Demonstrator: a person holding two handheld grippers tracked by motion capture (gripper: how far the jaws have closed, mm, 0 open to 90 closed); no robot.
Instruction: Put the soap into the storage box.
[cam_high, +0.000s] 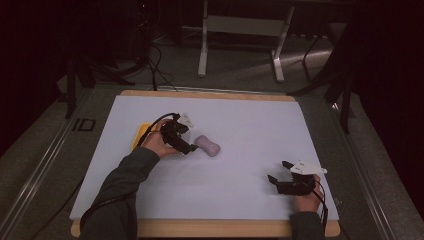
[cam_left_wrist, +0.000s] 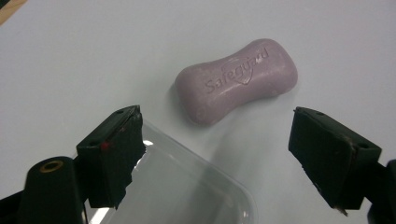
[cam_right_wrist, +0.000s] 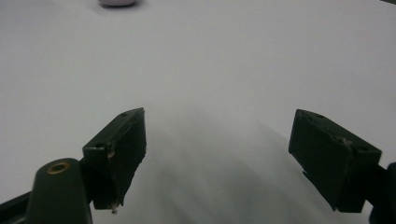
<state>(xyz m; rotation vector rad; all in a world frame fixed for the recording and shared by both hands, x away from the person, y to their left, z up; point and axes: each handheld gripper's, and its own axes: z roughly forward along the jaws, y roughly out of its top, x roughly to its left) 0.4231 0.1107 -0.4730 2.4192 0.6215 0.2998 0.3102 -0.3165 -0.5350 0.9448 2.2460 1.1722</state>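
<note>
Lilac soap bar (cam_left_wrist: 236, 79), waisted shape, embossed lettering up, flat on white table (cam_left_wrist: 93, 56)

Soap bar (cam_left_wrist: 236, 80) lying flat on the table (cam_high: 240, 120), left of centre. Left gripper (cam_high: 189, 148) just beside it on its left, over a clear tray (cam_left_wrist: 187, 186). Right gripper (cam_high: 280, 172) well apart, near the table's front right corner.
</note>
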